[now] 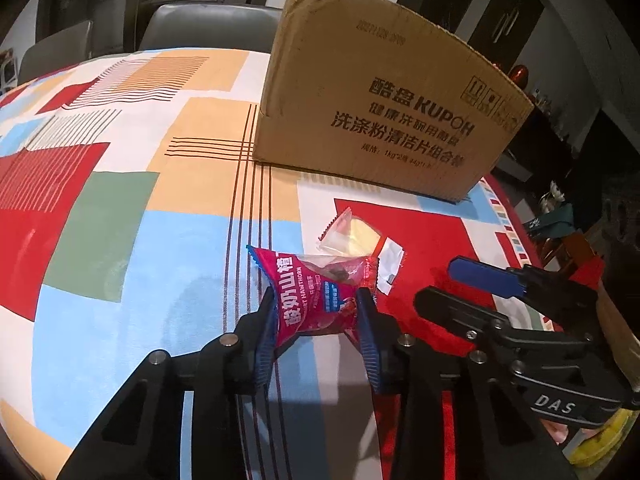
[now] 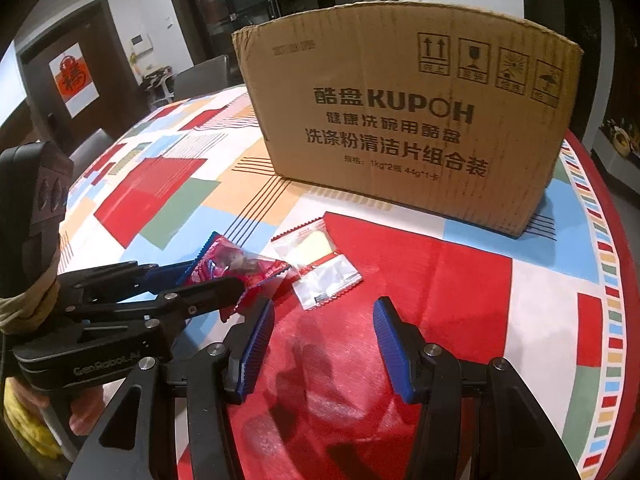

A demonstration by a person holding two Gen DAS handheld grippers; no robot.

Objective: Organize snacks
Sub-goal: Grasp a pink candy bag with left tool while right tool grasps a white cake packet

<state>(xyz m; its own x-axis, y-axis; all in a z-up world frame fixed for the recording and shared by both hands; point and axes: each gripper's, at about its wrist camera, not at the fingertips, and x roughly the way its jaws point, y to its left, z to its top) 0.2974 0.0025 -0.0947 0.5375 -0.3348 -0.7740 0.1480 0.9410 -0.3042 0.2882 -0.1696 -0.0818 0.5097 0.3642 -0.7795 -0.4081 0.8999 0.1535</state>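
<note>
A red hawthorn snack packet (image 1: 316, 292) lies on the patterned tablecloth, and my left gripper (image 1: 317, 308) is shut on it, its blue pads pinching the packet's waist. From the right wrist view that left gripper (image 2: 216, 278) holds the same packet (image 2: 236, 260) at the left. Just beyond it lies a clear packet (image 1: 356, 236) with a pale yellow piece inside. My right gripper (image 2: 324, 312) stands open over a red patch of cloth, with the clear packet (image 2: 316, 260) just ahead of its fingertips and nothing between them. In the left wrist view the right gripper (image 1: 440, 280) is at the right.
A large brown cardboard box (image 1: 380, 112) (image 2: 400, 132) stands upright behind the packets, near the table's right edge (image 2: 608, 240). Grey chairs (image 1: 208, 28) stand beyond the far side. A hand on a yellow grip (image 2: 28, 428) shows at the lower left.
</note>
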